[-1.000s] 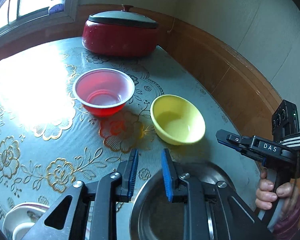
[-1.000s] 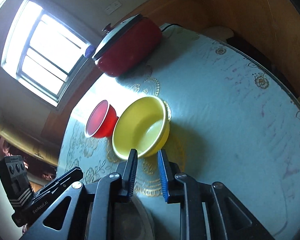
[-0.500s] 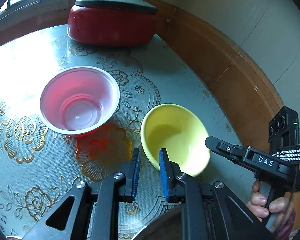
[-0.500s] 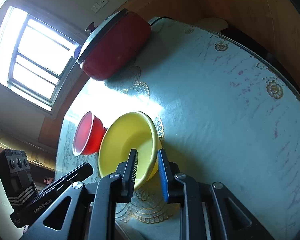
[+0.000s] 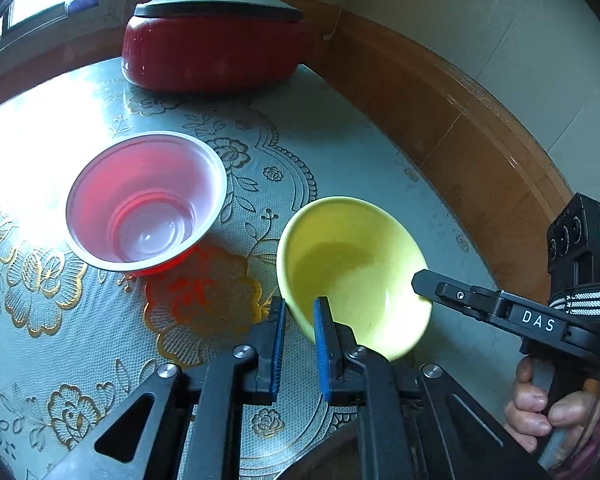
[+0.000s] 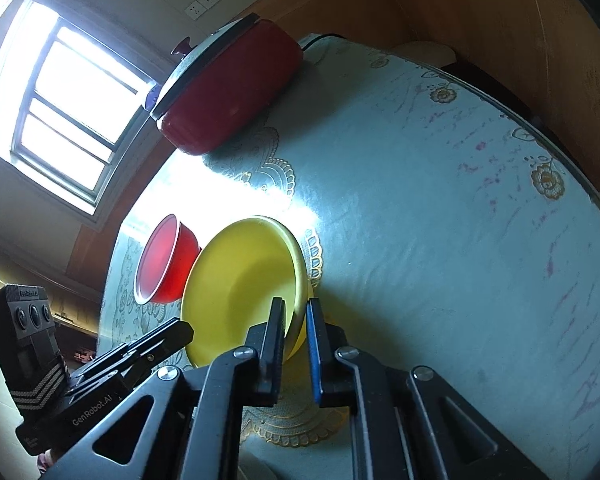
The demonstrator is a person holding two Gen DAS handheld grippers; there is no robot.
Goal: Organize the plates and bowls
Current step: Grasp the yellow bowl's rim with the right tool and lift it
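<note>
A yellow bowl [image 5: 356, 268] sits on the table, tilted, and also shows in the right wrist view [image 6: 240, 280]. My left gripper [image 5: 300, 320] straddles its near rim, jaws a little apart, one finger inside and one outside. My right gripper [image 6: 296, 320] straddles the opposite rim the same way; it appears at the right of the left wrist view [image 5: 428, 280]. A red plastic bowl [image 5: 144, 204] with a white inside stands upright to the left, and is seen in the right wrist view [image 6: 164, 260] too.
A large red pot with a grey lid [image 5: 216, 36] stands at the far edge of the table, near the window [image 6: 64, 92]. A wooden wall panel [image 5: 440, 120] runs behind the table. The rim of a metal basin [image 5: 320, 460] lies under my left gripper.
Both grippers moved forward to the yellow bowl and now straddle its rim from opposite sides. The bowl has tipped up from lying flat.
</note>
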